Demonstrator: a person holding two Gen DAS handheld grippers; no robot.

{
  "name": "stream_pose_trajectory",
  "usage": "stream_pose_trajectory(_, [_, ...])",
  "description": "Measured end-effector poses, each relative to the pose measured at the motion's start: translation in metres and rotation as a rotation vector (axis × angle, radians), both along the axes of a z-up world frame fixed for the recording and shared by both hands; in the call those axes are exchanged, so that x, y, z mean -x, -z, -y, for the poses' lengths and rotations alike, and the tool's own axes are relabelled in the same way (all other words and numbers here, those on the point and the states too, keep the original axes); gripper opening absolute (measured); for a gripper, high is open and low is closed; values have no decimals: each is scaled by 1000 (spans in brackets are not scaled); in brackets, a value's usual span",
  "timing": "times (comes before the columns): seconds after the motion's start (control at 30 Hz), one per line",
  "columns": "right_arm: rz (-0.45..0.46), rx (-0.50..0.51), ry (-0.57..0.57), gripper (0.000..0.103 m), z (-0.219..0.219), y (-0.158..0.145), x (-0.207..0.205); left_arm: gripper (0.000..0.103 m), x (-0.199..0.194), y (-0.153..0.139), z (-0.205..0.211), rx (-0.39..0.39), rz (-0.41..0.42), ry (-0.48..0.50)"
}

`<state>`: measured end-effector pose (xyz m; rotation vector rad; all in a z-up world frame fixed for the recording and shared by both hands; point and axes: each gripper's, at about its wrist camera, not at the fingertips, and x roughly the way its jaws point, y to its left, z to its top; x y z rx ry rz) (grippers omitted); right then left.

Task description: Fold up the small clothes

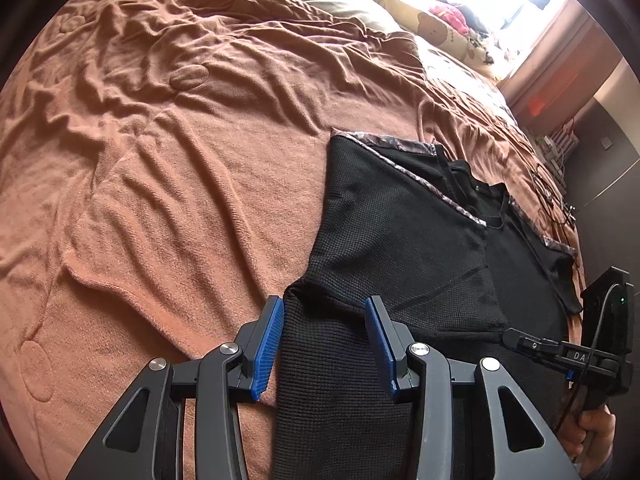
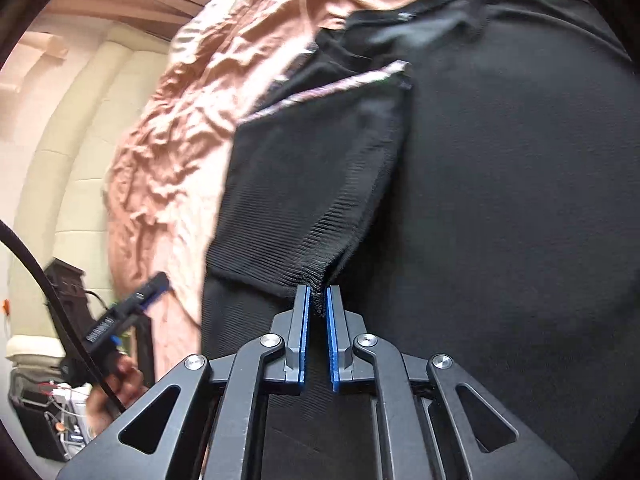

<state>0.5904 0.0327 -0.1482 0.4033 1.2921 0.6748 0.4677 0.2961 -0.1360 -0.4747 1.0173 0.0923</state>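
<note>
A black waffle-knit garment point(image 1: 400, 232) with patterned trim lies spread on a brown blanket point(image 1: 180, 160); one side is folded over its middle. My left gripper point(image 1: 324, 308) hovers open over the garment's near left edge, blue pads wide apart, cloth lying flat beneath them. In the right wrist view my right gripper point(image 2: 319, 296) is shut on a bunched corner of the garment point(image 2: 500, 200), and the folded flap stretches up from its pads. The right gripper point(image 1: 510, 336) also shows at the right edge of the left wrist view. The left gripper point(image 2: 158, 280) appears blurred at the left of the right wrist view.
The wrinkled blanket point(image 2: 168, 152) covers a wide bed. Pillows and soft toys point(image 1: 440, 28) lie at the far end under a bright window. A dark cable point(image 1: 548, 196) rests near the bed's right edge. A hand point(image 1: 596, 432) holds the right gripper.
</note>
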Motion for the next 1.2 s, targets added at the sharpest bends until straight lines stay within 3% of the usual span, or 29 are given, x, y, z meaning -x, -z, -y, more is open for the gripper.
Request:
stream_pose_trajectory(0.13, [-20,16,27,10,20,6,-6,45,-3,2,10,-5,-5,14])
stream_pose_trajectory(0.4, [71,35,19,10,51,-9,-11,45,-15,13,16,-24,-24,28])
stream_pose_trajectory(0.5, [116,39,37,35,79,-16,-7,45,-20,18,18,-18,-28,30])
stream_pose_trajectory(0.57, [162,58,71,62,101,-24,-6,45,-22,18,23,-14,-13,36])
stream_pose_trajectory(0.67, [222,72,130,78,132,-37,-2,45,-26,16,33,-21,-8,46])
stream_pose_trajectory(0.8, [264,-2,172,79,173,-50,7,54,-30,7,56,-74,4,55])
stream_pose_trajectory(0.97, [276,-111,275,79,234,-58,19,65,-38,-7,80,-66,50,52])
stream_pose_trajectory(1.2, [370,-118,402,79,304,-67,49,69,-52,-25,123,-105,93,90])
